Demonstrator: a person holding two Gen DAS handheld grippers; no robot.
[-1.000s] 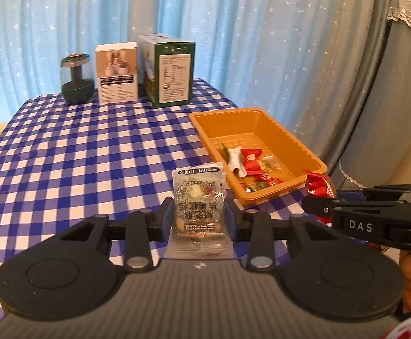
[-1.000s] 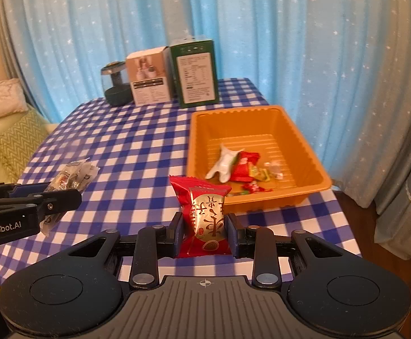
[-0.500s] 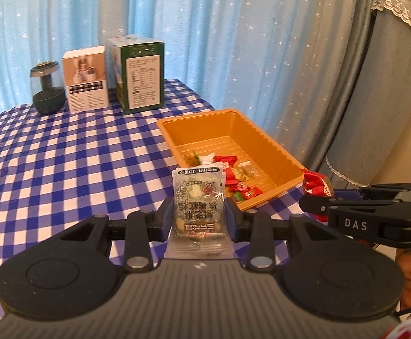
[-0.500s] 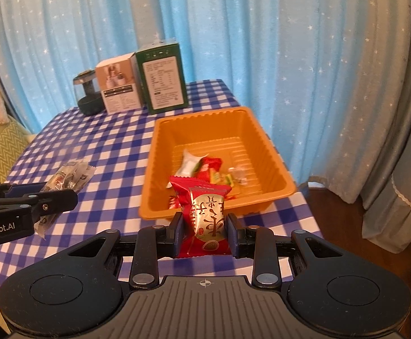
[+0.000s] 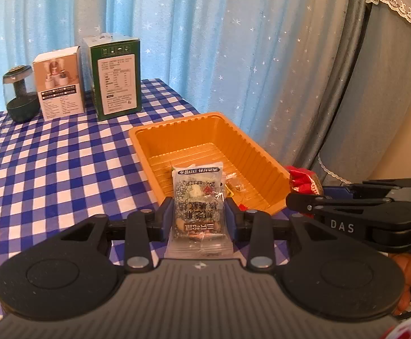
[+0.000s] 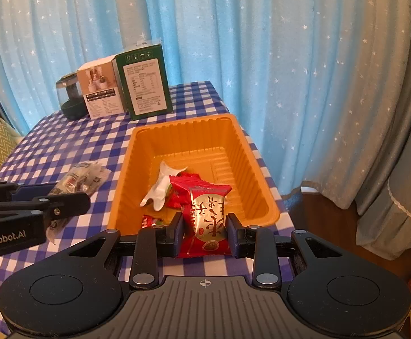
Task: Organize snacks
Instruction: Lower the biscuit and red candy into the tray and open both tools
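Observation:
My left gripper [image 5: 198, 212] is shut on a clear packet of mixed nuts [image 5: 197, 197], held upright at the near rim of the orange tray [image 5: 262, 155]. My right gripper [image 6: 205, 231] is shut on a red snack packet [image 6: 208, 214], held over the near edge of the same tray [image 6: 256, 163]. The tray holds a white wrapper [image 6: 161, 189] and several small red candies [image 6: 177, 200]. The left gripper and its packet [image 6: 78, 180] show at the left of the right wrist view. The right gripper's fingers [image 5: 346, 200] and red packet [image 5: 301, 180] show at the right of the left wrist view.
A green box [image 5: 115, 79], a white box [image 5: 60, 84] and a dark glass jar [image 5: 20, 96] stand at the table's far edge, before blue star curtains. The blue checked tablecloth [image 5: 50, 169] covers the table. Its right edge drops to grey curtains and floor [image 6: 332, 226].
Both grippers have moved forward and rightward toward the tray, each holding its packet. The tray is now closer and centred in both views.

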